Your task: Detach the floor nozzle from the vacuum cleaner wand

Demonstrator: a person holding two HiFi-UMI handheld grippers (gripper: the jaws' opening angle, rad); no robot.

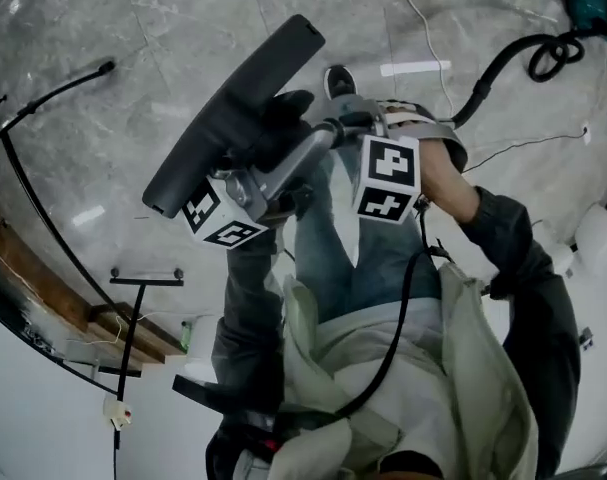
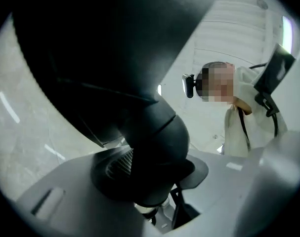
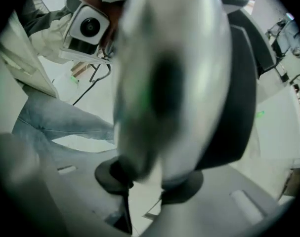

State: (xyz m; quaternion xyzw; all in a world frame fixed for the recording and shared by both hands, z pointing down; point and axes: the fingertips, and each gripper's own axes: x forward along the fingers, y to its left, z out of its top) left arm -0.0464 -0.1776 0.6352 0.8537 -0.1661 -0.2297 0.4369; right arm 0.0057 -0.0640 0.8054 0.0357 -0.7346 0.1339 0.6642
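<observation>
So the black floor nozzle (image 1: 233,113) is held up in the air, well off the marble floor (image 1: 103,28), right over the person's jeans (image 1: 333,258), and the silver wand (image 1: 301,156) meets its neck. The left gripper (image 2: 152,174) is clamped on that dark neck. The right gripper (image 3: 149,179) is squeezing the wand tube, a pad on each side.

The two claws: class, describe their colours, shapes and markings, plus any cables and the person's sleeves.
The left claw and right claw have pale grey jaws tipped with round black pads. Each carries a white cube with black square markers. A black cable hangs across the person's pale vest. Both sleeves are dark grey.
</observation>
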